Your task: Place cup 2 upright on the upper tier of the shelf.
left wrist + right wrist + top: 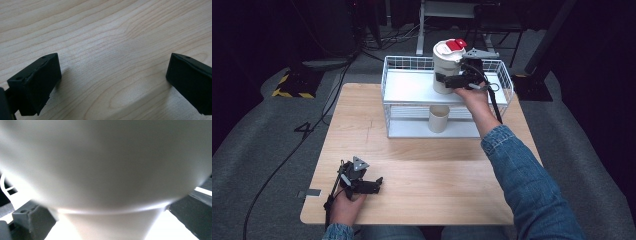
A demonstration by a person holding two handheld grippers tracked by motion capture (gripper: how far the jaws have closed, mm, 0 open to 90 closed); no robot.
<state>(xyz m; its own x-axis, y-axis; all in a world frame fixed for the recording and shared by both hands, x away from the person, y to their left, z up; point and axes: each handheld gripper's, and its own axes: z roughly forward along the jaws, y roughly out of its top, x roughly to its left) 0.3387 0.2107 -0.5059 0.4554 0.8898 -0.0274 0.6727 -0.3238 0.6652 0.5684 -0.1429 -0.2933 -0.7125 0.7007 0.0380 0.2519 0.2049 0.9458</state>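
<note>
Right hand-held gripper (451, 80) at white lidded cup (447, 67) on wire rack (412, 90), jaws wide around it, pad contact hidden by blur, left hand-held gripper (372, 185) open, empty, on counter (422, 165).

The white lidded cup (448, 72) stood upright on the top shelf of the white wire rack (396, 65), toward the rack's right half, at about one o'clock on the surface. It was a tall, pale, slightly tapered tumbler with a wider upper section, capped by a white lid bearing a red flip tab (456, 44) on its right side. In the right gripper view its blurred white wall (105, 170) narrowed toward the base.
</note>
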